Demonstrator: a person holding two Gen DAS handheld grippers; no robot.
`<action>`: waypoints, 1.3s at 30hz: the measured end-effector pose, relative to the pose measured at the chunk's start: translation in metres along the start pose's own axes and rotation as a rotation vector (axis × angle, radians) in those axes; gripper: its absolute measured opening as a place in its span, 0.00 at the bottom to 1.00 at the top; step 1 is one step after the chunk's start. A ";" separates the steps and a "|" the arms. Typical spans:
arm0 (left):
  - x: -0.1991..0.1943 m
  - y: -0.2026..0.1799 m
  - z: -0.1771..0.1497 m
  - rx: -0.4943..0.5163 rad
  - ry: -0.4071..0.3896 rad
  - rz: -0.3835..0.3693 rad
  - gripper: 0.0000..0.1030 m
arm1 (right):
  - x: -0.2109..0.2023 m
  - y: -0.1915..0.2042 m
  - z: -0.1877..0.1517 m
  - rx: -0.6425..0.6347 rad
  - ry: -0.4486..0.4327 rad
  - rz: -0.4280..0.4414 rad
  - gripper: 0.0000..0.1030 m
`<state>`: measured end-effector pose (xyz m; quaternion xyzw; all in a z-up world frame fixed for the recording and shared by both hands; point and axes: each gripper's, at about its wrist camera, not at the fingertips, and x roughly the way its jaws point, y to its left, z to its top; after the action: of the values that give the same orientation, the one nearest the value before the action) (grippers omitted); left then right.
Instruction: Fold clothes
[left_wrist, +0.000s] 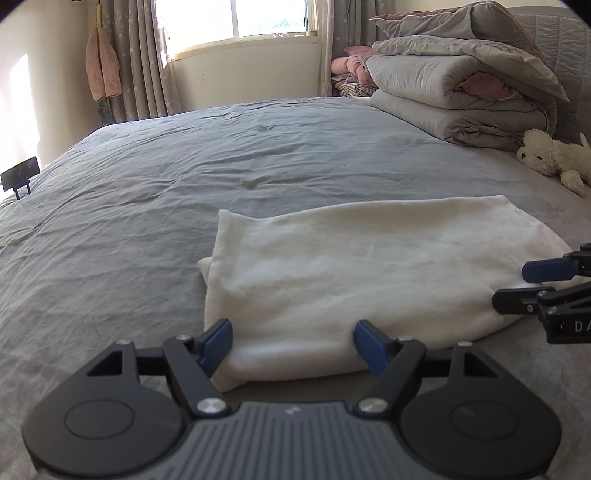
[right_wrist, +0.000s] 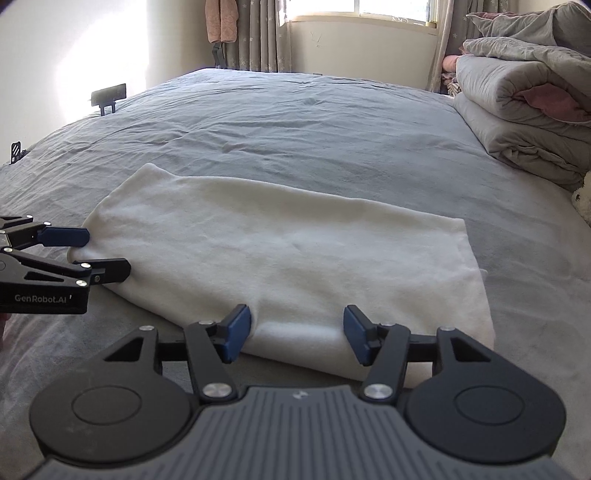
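A wide bed (left_wrist: 184, 177) is spread with a wrinkled grey cover. At its far right, folded grey quilts (left_wrist: 461, 92) with pink lining are stacked against a padded grey headboard (left_wrist: 565, 55). A white plush toy (left_wrist: 554, 155) is laid on the bed just beside the stack. More pink bedding (left_wrist: 347, 64) is bunched in the corner behind. A window (left_wrist: 236, 18) is set in the cream far wall, flanked by grey star-patterned curtains (left_wrist: 136, 55). A pinkish garment (left_wrist: 101, 70) is hung at the left curtain. Strong daylight is thrown on the left wall (right_wrist: 92, 55). A small black bracket (left_wrist: 20, 175) is seen at the bed's left edge.
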<state>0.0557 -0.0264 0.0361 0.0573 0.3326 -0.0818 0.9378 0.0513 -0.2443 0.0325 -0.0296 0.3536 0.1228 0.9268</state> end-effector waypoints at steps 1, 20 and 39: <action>0.000 0.002 0.001 -0.008 0.004 -0.001 0.72 | -0.001 -0.006 0.000 0.015 0.006 -0.007 0.56; 0.009 0.047 -0.002 -0.245 0.125 -0.020 0.77 | -0.015 -0.090 -0.007 0.269 0.115 -0.167 0.52; 0.008 0.063 0.002 -0.368 0.188 -0.020 0.76 | -0.025 -0.092 -0.004 0.310 0.106 -0.235 0.62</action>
<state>0.0748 0.0346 0.0358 -0.1110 0.4284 -0.0231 0.8964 0.0538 -0.3391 0.0429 0.0658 0.4107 -0.0438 0.9084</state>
